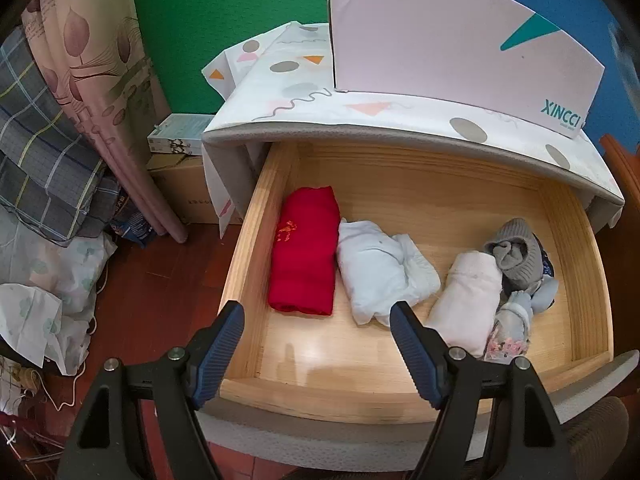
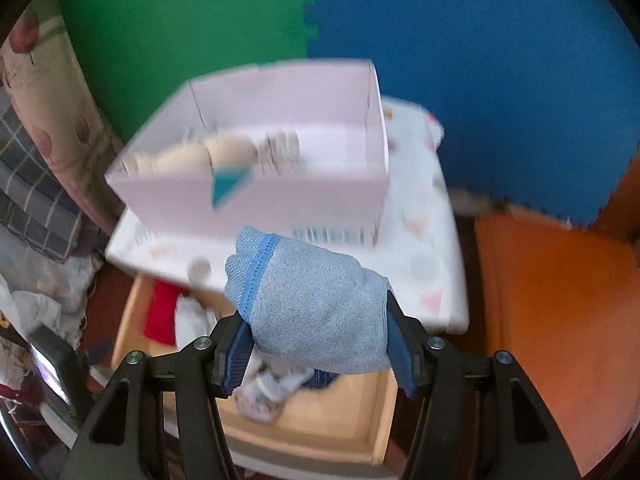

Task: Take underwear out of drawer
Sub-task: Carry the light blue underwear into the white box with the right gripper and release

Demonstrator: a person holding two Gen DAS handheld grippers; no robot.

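Your right hand-held gripper (image 2: 316, 344) is clamped on a folded pale-blue pair of underwear (image 2: 308, 304), holding it above the open wooden drawer (image 1: 256, 240) and facing the pink cardboard box (image 2: 256, 200) on the patterned nightstand top (image 2: 424, 264), which looks like the drop spot. Your left hand-held gripper (image 1: 316, 340) hangs with its jaws apart and empty over the drawer's front, likely waiting its turn. Still inside lie a red folded garment (image 1: 304, 256), a white one (image 1: 380, 268) and a pale pink roll (image 1: 468, 300).

Drawer (image 1: 256, 240) front stands bare; folded clothes (image 1: 384, 276) crowd behind.
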